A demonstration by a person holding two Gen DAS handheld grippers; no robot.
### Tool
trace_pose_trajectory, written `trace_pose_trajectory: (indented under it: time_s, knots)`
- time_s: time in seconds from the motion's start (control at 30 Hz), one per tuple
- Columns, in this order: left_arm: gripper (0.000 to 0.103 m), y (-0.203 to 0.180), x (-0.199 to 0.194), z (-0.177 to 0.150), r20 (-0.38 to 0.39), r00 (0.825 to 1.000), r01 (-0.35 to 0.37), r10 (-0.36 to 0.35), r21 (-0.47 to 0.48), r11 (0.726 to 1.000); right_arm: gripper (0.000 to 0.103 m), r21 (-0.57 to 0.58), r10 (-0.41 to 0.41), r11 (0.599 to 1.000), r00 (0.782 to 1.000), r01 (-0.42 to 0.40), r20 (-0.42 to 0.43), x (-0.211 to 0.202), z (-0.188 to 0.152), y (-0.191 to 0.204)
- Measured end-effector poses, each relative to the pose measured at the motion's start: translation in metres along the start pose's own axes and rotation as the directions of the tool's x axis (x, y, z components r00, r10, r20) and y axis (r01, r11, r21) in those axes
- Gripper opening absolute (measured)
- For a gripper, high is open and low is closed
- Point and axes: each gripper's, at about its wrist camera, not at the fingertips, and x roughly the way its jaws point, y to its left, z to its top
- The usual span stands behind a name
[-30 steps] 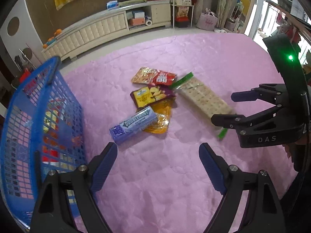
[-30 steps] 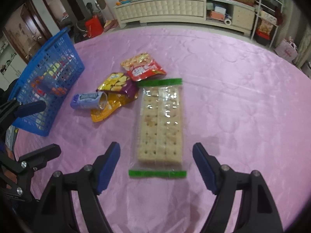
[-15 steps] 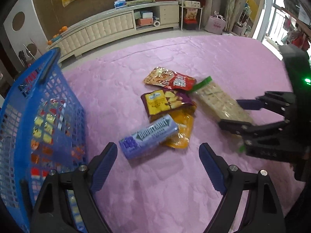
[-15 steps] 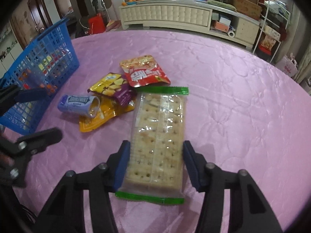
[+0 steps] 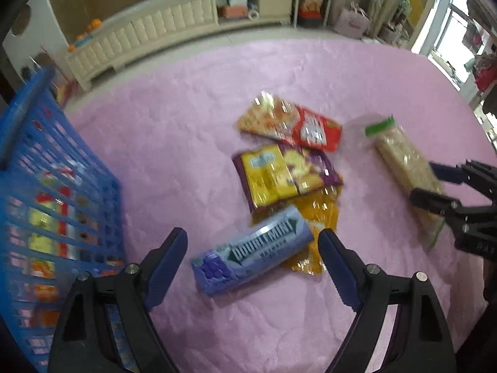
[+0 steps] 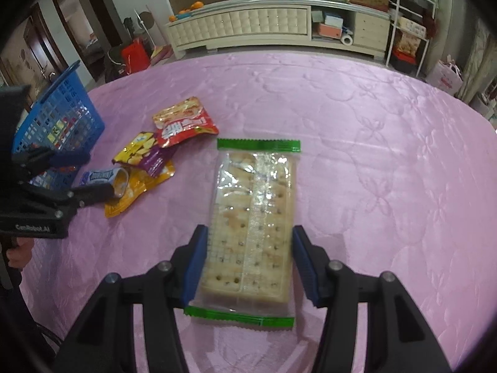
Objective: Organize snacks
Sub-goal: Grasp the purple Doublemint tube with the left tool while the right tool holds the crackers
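The right gripper (image 6: 248,261) is closed on the cracker pack (image 6: 253,217), one blue pad on each long side of its near half. The pack is a clear wrapper with green sealed ends; it lies lengthwise along the gripper on the pink tablecloth (image 6: 357,124). Whether it is lifted off the cloth cannot be determined. In the left wrist view the same pack (image 5: 403,164) is partly covered by the right gripper's fingers, and its near end is hidden.

The left gripper (image 5: 253,264) stands wide open and holds nothing. The gum pack (image 5: 251,250) lies on the cloth between its fingers, not touched by either pad. This view is motion-blurred, so only the large lettering is legible.

The gum pack overlaps an orange pouch (image 5: 313,230), which is largely hidden beneath it and beneath the yellow-and-purple bag (image 5: 285,175). A red-and-orange bag (image 5: 290,124) lies just beyond, touching the yellow-and-purple bag.

The blue basket (image 5: 56,168) stands at the left edge, cut off by the frame. Its contents show only as coloured patches through the lattice and cannot be identified.
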Motion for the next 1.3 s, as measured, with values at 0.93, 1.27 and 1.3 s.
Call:
trace_pose_trajectory:
  time_s: [0.93,1.27,1.3]
  knots:
    - [0.030,-0.043,-0.013,-0.030,-0.118,0.991,0.063,-0.059,0.034,0.997,0.059,0.003,0.052,0.999,0.998,-0.052,0.023,-0.014,0.008,0.002]
    - [0.029,-0.051,-0.040,-0.042,-0.056,0.996,0.073,-0.074,-0.006,0.997,0.059,-0.021,0.038,0.999,0.999,-0.038,0.023,-0.022,0.009,0.009]
    - [0.029,-0.051,-0.047,-0.044,-0.039,0.996,0.075,-0.076,-0.005,0.997,0.059,-0.011,0.045,0.999,0.999,-0.045,0.021,-0.023,0.009,0.010]
